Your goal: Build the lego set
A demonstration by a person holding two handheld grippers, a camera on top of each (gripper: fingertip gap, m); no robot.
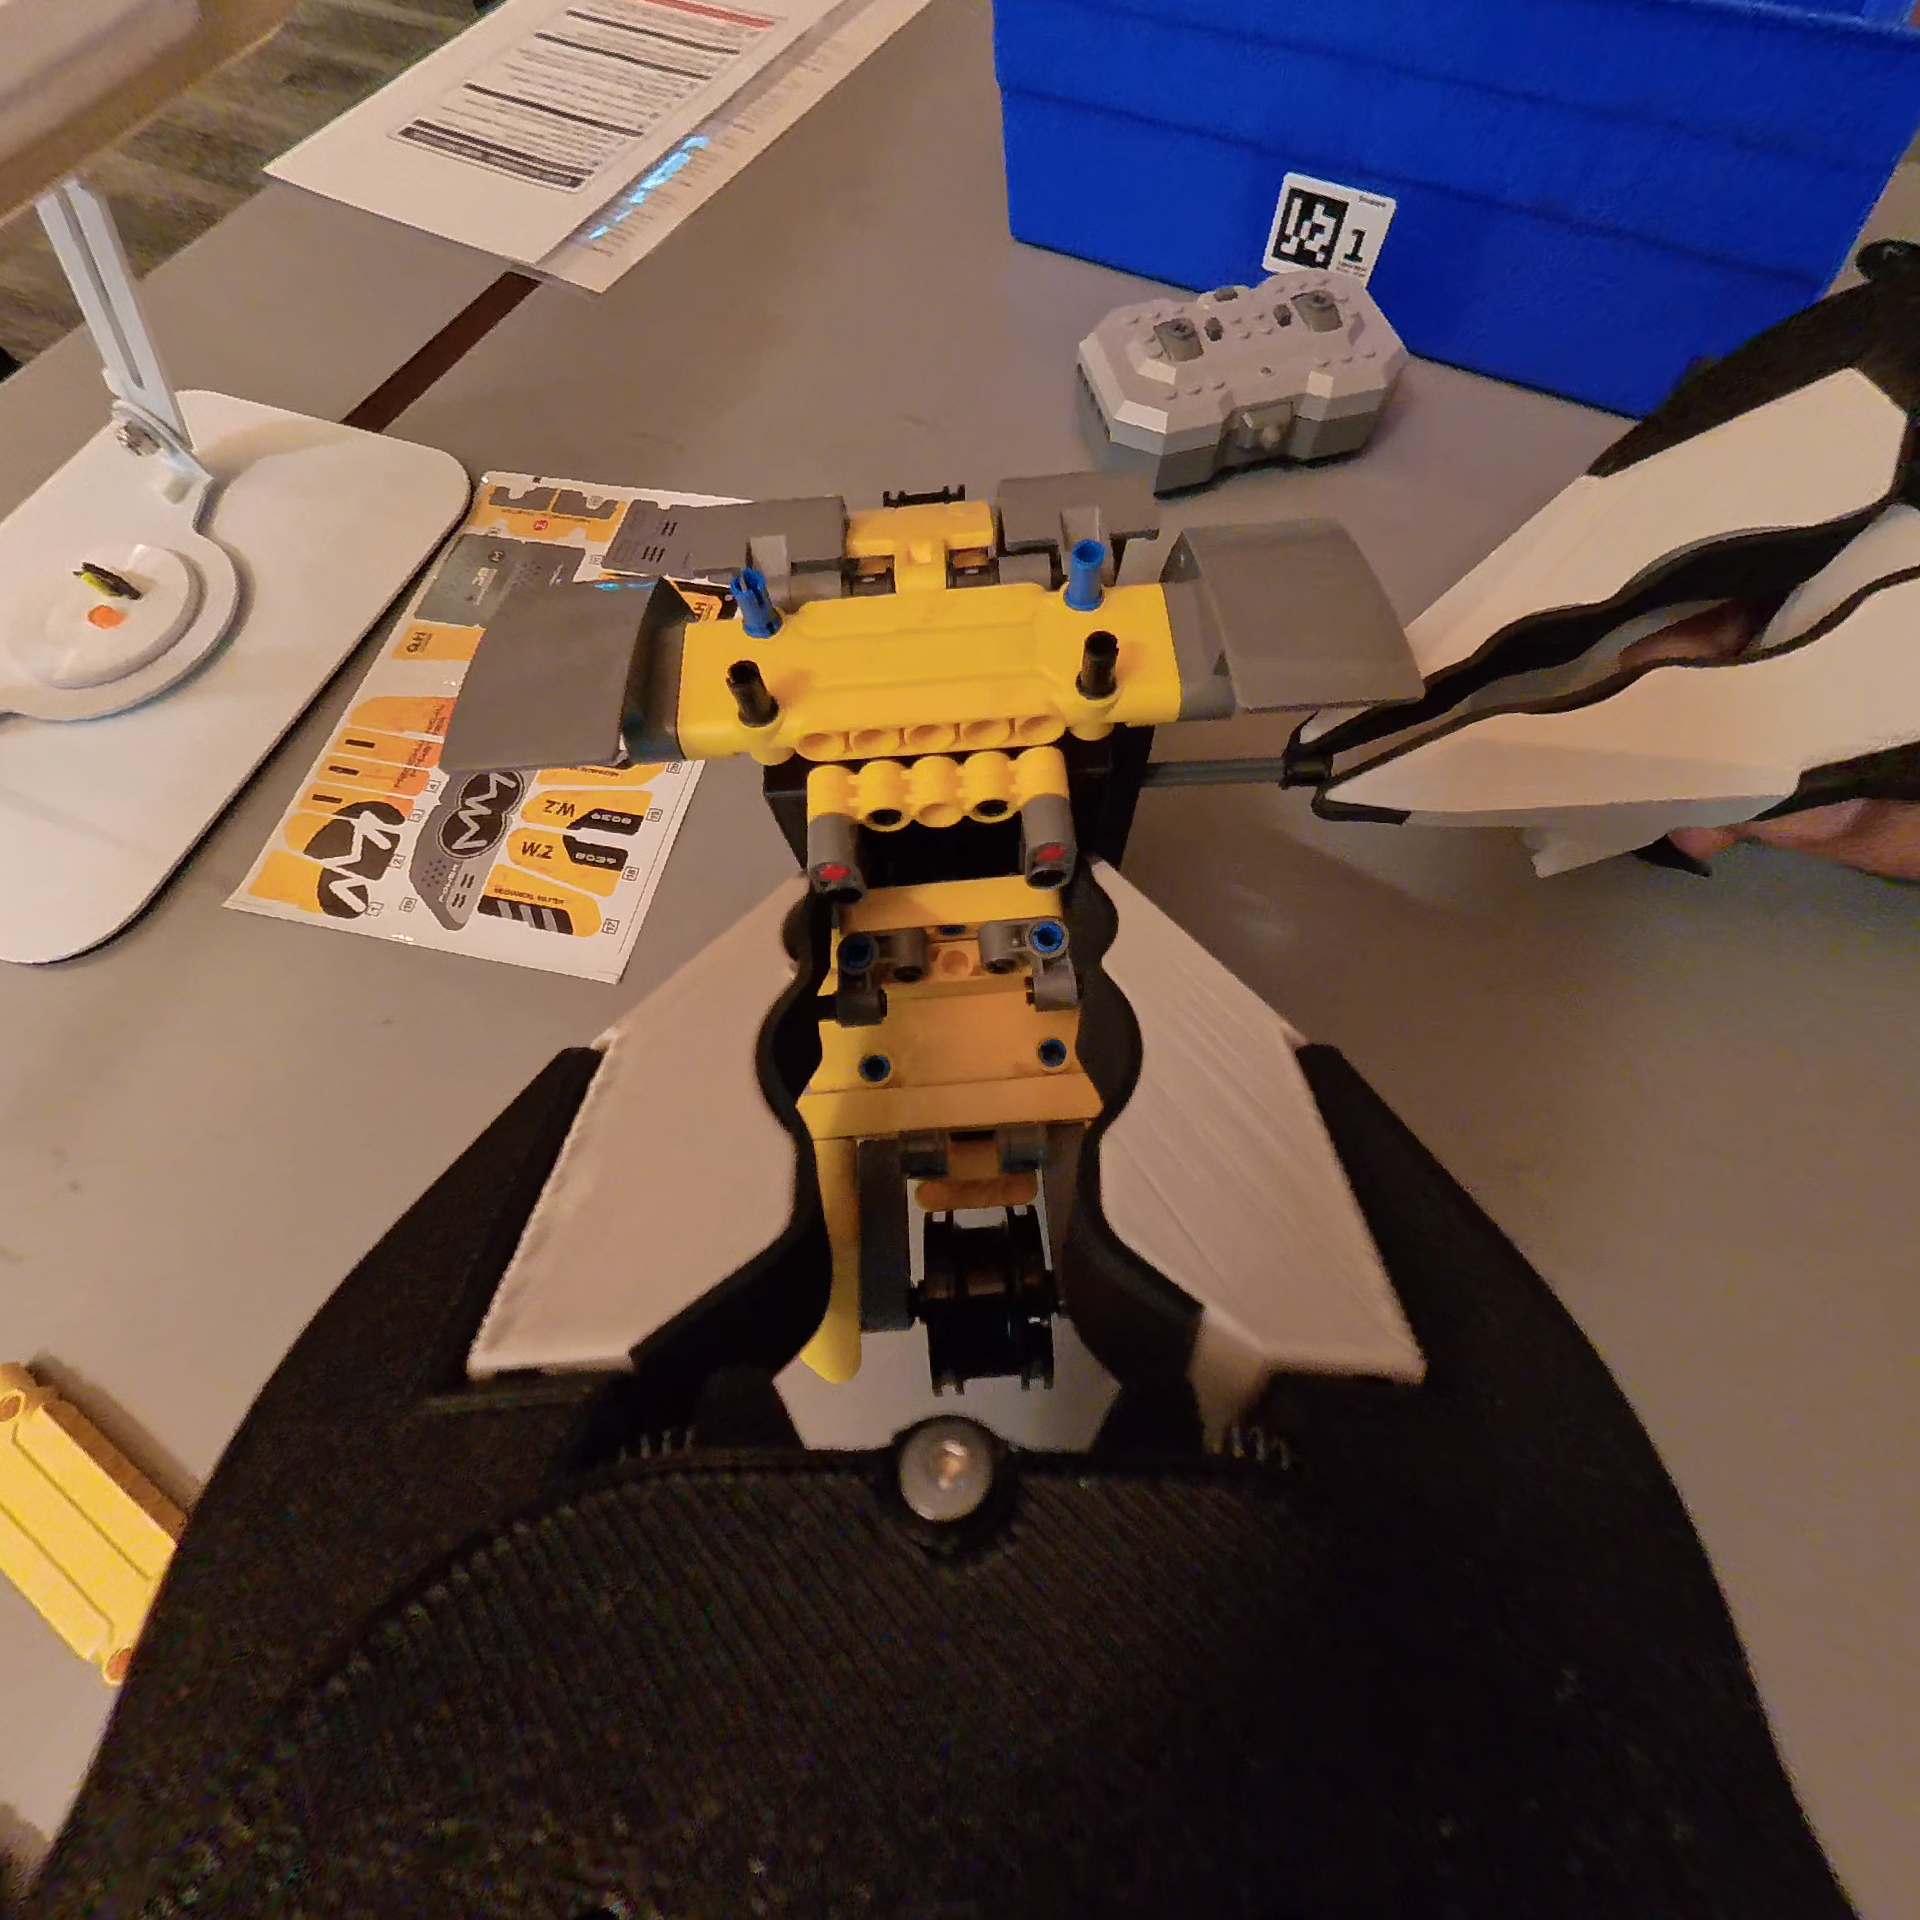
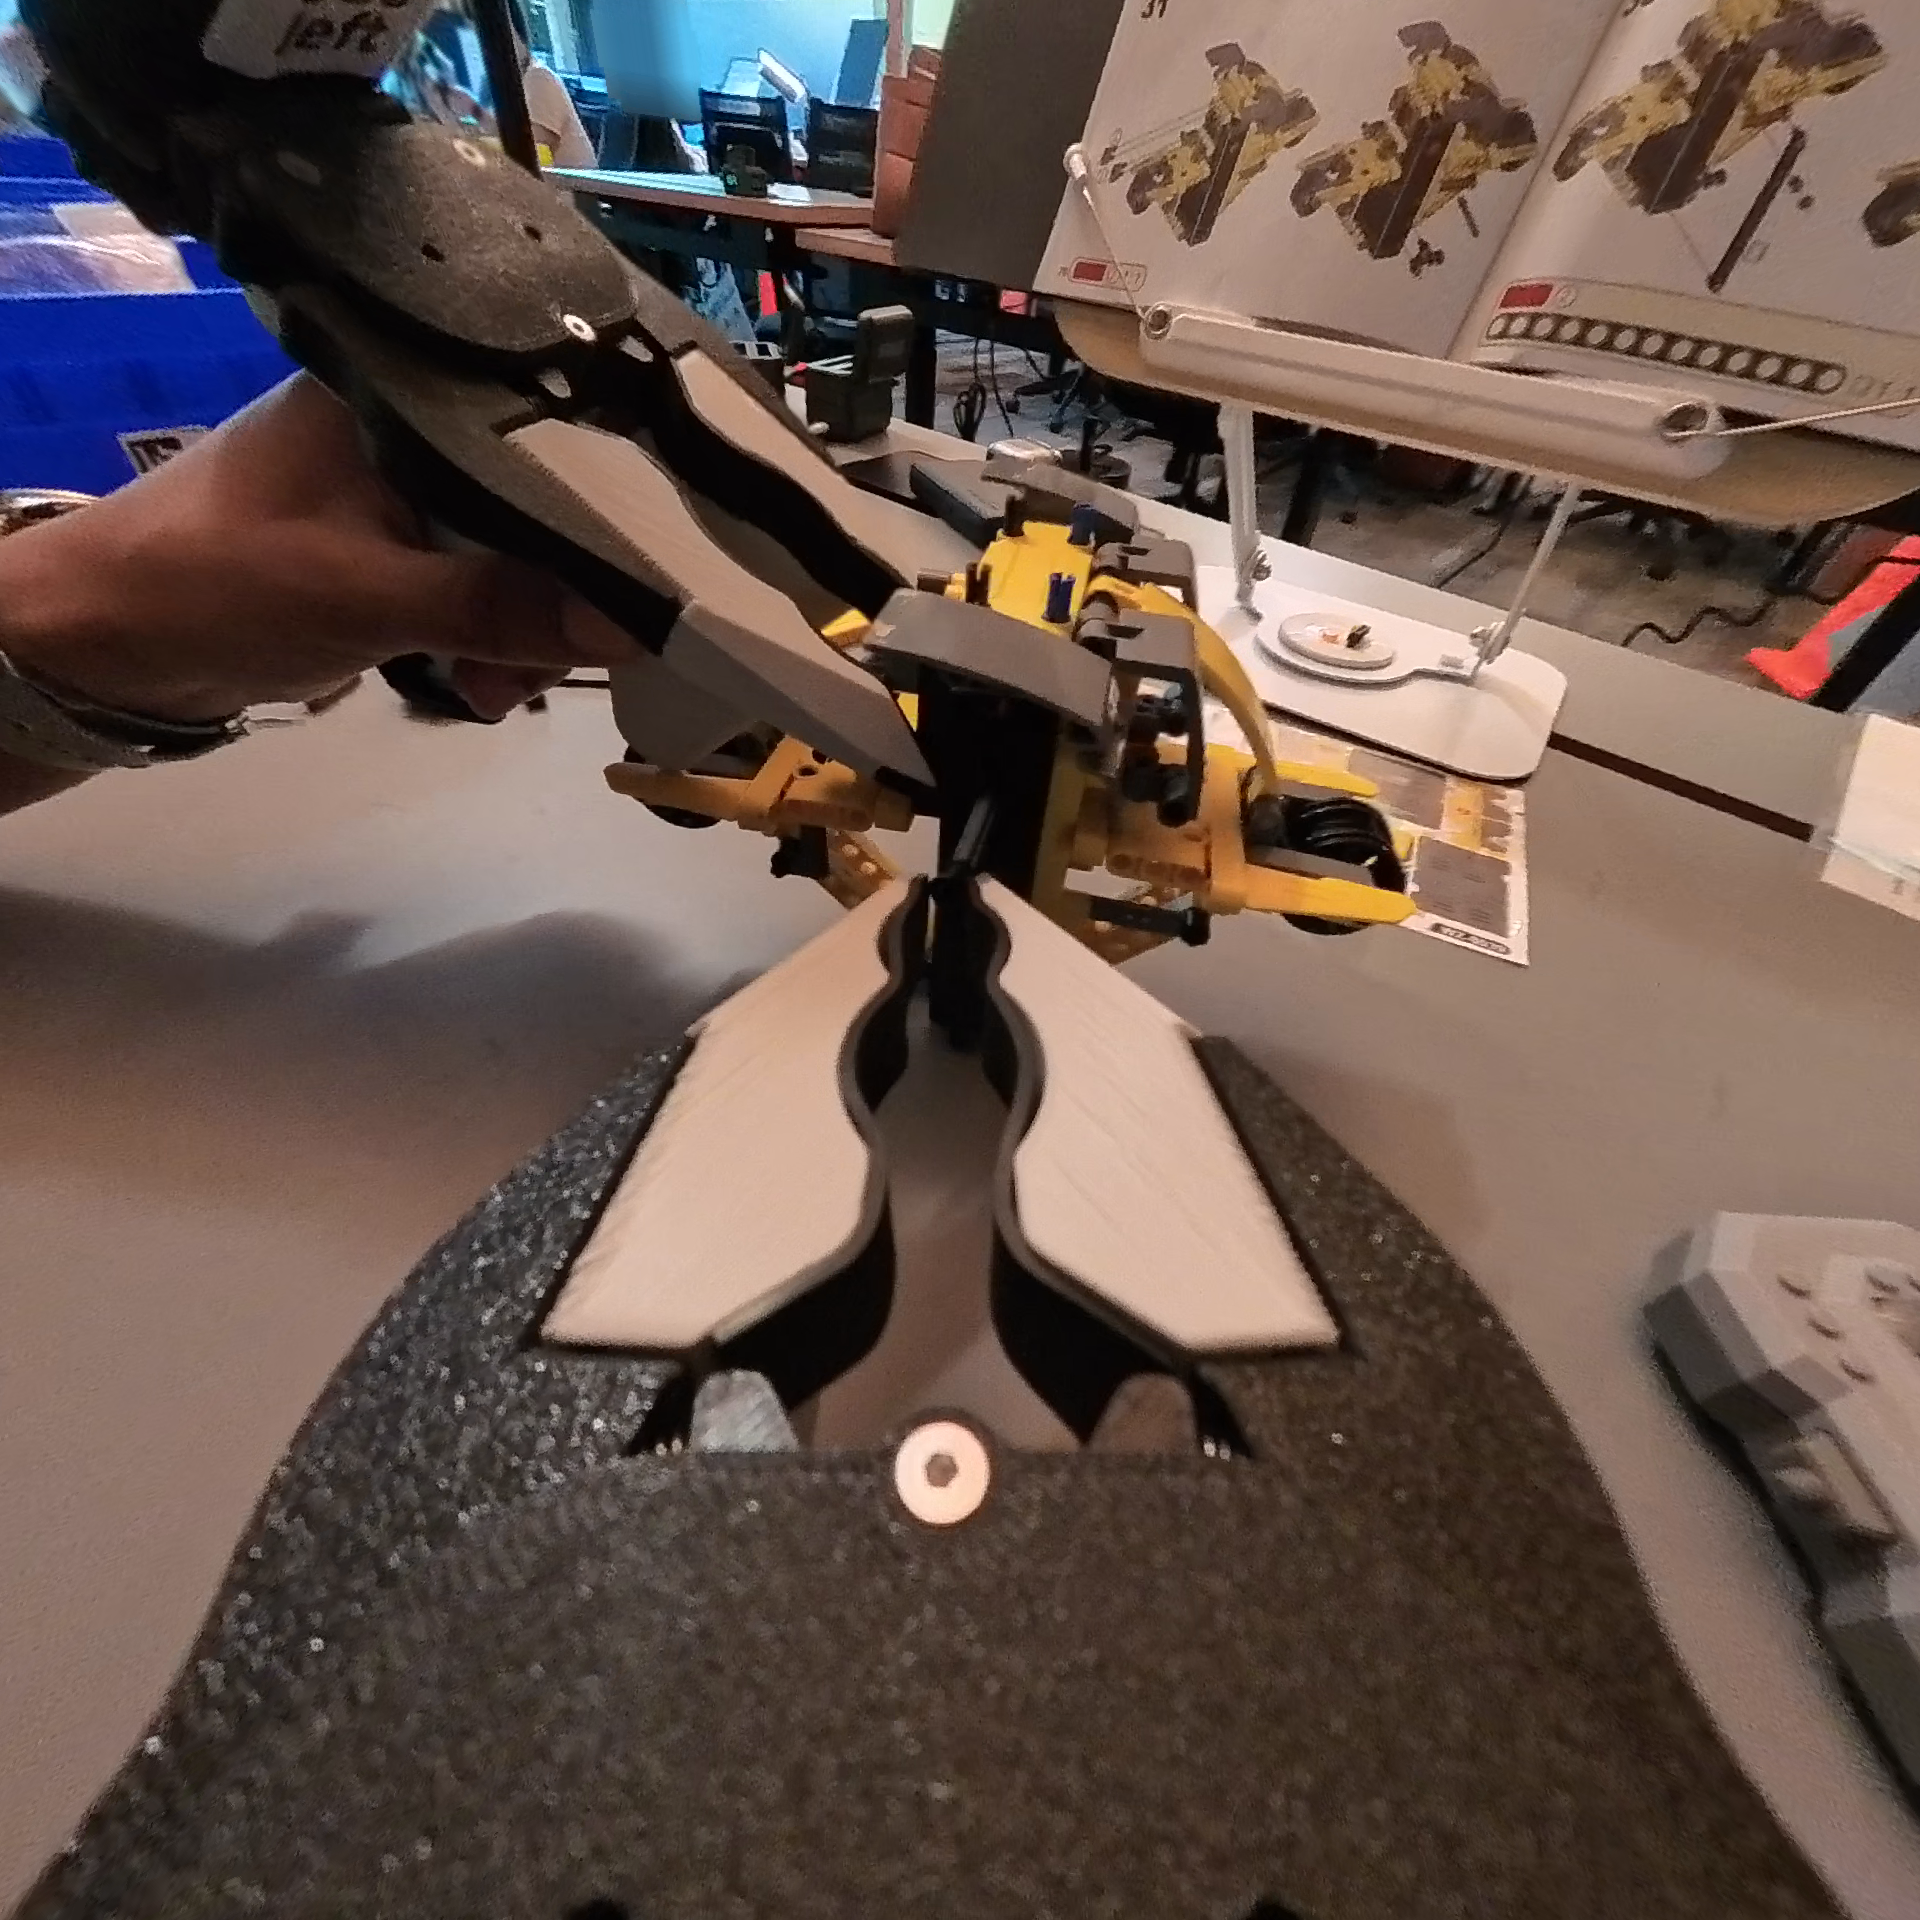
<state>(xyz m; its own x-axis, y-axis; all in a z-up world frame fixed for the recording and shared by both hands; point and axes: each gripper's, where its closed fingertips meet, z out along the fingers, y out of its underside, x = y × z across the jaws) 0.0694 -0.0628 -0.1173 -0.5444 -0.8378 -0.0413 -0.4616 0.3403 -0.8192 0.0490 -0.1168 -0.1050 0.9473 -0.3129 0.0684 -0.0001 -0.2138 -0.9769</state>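
A yellow, grey and black brick-built vehicle model (image 1: 925, 644) sits between the fingers of my left gripper (image 1: 951, 894), which is shut on its yellow body and holds it above the grey table. My right gripper (image 2: 948, 888) is shut on a thin dark axle rod (image 2: 951, 966) that runs into the model's black side. In the left wrist view the rod (image 1: 1216, 774) comes in from the right, pinched at the tip of the right gripper (image 1: 1299, 769). In the right wrist view the left gripper's fingers (image 2: 769, 686) clamp the model (image 2: 1039, 582) from the upper left.
A blue bin (image 1: 1455, 135) with a tag stands at the back right. A grey remote unit (image 1: 1236, 384) lies before it. A sticker sheet (image 1: 468, 831), a white stand base (image 1: 156, 644) and a yellow panel (image 1: 62, 1496) lie left. An instruction booklet (image 2: 1455, 177) rests on the stand. The grey remote unit (image 1: 1236, 384) is about equally far from each gripper, around 20 cm. My right wrist view (image 2: 1869, 1417) looks at it from another angle.
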